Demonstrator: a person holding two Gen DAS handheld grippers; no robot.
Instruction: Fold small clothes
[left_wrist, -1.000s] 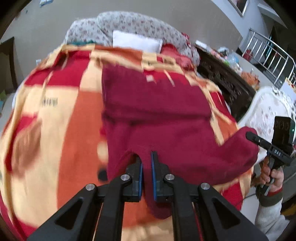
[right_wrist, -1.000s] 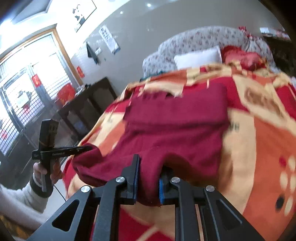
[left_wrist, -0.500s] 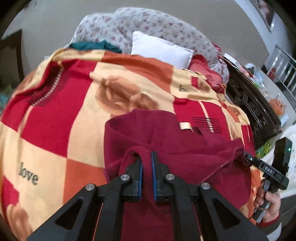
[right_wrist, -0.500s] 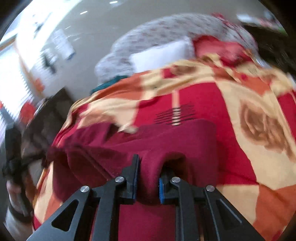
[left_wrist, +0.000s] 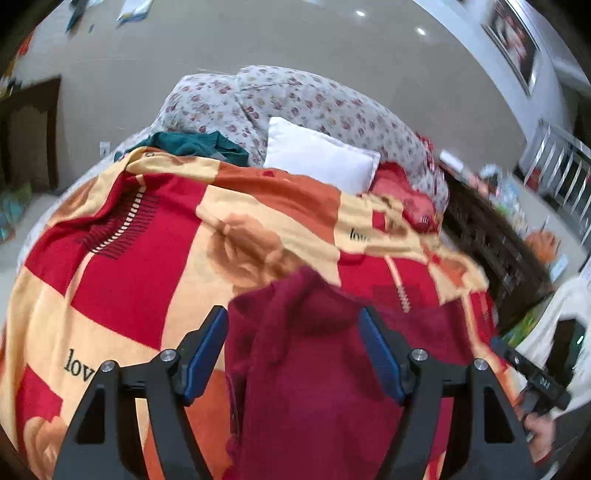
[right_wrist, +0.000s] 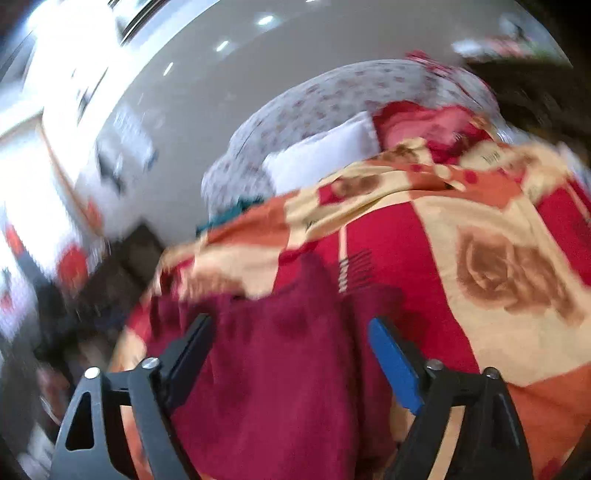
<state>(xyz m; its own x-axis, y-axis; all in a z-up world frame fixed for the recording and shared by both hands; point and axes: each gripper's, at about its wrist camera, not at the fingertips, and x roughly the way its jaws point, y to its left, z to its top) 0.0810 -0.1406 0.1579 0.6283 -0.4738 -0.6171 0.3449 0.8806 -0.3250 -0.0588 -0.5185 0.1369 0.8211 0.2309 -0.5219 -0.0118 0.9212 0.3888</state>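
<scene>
A dark red fleece garment (left_wrist: 314, 369) lies bunched on a red, orange and cream blanket (left_wrist: 147, 258). My left gripper (left_wrist: 293, 332) is open, its blue-padded fingers (left_wrist: 207, 350) spread on either side of the garment's raised fold. The right wrist view is blurred; the same garment (right_wrist: 280, 354) lies between the spread fingers of my open right gripper (right_wrist: 291, 339). Part of the right gripper's handle and hand shows in the left wrist view (left_wrist: 535, 384) at the lower right.
A white pillow (left_wrist: 321, 158), a floral quilt (left_wrist: 288, 103), a green cloth (left_wrist: 192, 144) and a pink-red cloth (left_wrist: 402, 192) lie at the bed's head. Dark carved furniture (left_wrist: 491, 240) stands to the right of the bed.
Both grippers were shut on folds of the red garment; now both have opened and let it drop onto the blanket. The garment's near edge has been carried forward over itself.
</scene>
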